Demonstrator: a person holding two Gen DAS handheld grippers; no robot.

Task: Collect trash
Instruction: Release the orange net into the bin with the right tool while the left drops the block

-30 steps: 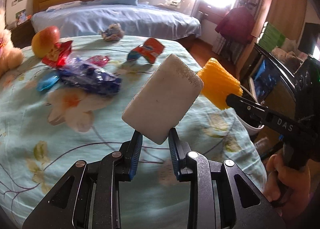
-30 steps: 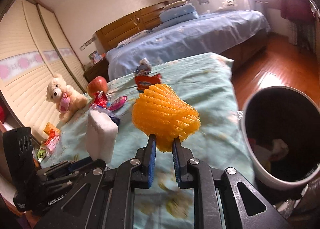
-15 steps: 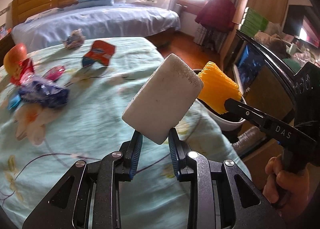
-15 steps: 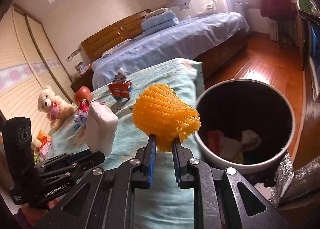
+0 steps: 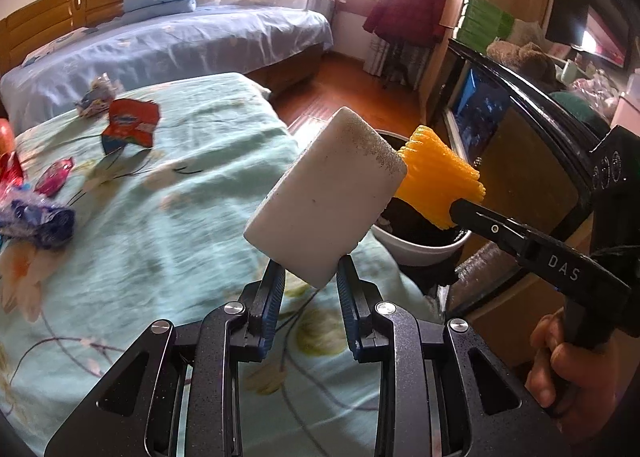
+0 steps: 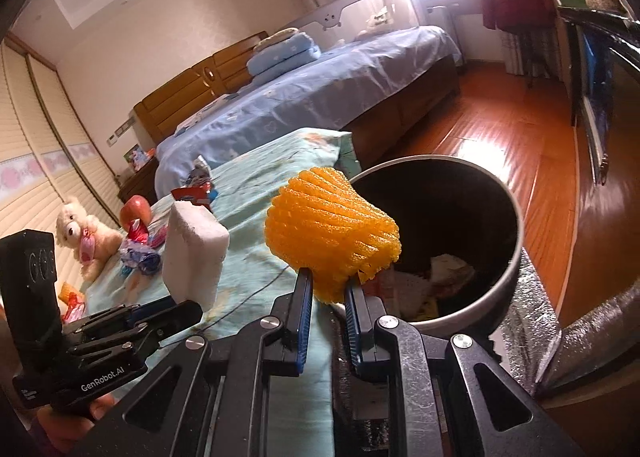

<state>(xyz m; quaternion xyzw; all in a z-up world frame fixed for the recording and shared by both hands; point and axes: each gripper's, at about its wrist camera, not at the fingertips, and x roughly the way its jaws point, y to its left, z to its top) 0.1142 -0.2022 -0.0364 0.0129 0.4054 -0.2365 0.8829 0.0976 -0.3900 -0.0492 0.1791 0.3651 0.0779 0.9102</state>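
Two held scraps (image 5: pixel 326 201) (image 6: pixel 332 235), one bin (image 6: pixel 514 257)

The left tongs (image 5: pixel 311 277) point forward and downward, their blue-padded fingers (image 5: pixel 274 299) nearly together and clamped on a white foam block (image 5: pixel 324 201) that stands up between them. The right tongs (image 6: pixel 328 289) slope down the same way just to their right, pinching the base of an orange foam net (image 6: pixel 332 237). A bare hand (image 5: pixel 568 369) grips the right handle from below.
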